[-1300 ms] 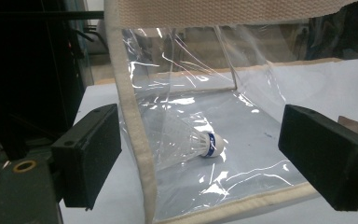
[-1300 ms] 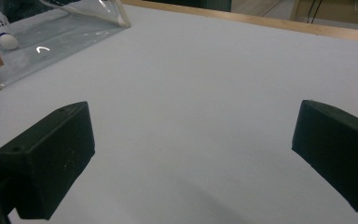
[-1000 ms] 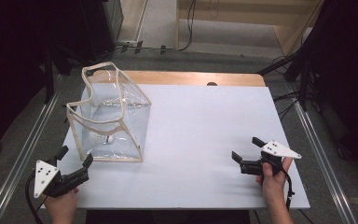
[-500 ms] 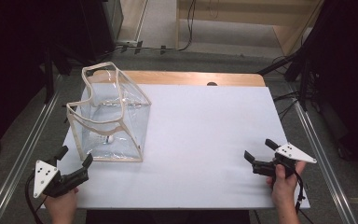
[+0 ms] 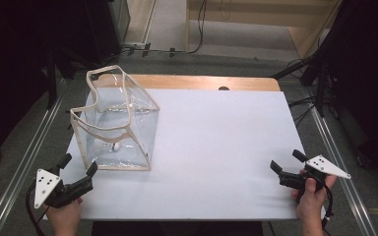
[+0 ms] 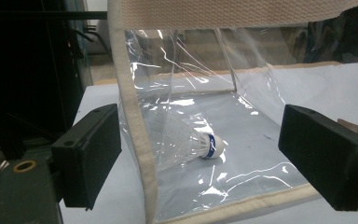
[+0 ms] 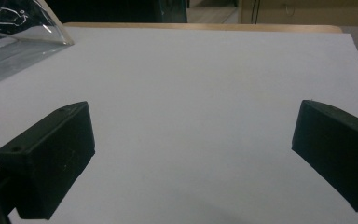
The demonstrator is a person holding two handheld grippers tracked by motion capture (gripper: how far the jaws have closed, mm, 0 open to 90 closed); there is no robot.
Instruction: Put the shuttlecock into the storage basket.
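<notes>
A clear plastic bag (image 5: 115, 123) with beige fabric trim stands upright on the left of the white table (image 5: 216, 142). Inside it a white shuttlecock (image 6: 193, 142) with a blue band lies on its side, also visible as the shuttlecock (image 5: 114, 146) in the high view. My left gripper (image 5: 78, 164) is open at the table's front left corner, just short of the bag's near edge (image 6: 135, 135), which stands between its jaws in the left gripper view. My right gripper (image 5: 285, 162) is open near the front right edge, over bare table, nothing between its jaws.
A wooden strip (image 5: 202, 82) runs along the table's far edge. Metal rails (image 5: 334, 152) flank both sides of the table. Dark equipment and cables (image 5: 142, 46) lie on the floor beyond. A corner of the bag (image 7: 18, 32) shows at the upper left of the right gripper view.
My right gripper has drawn back toward the front right corner of the table. The left gripper and the bag have stayed put.
</notes>
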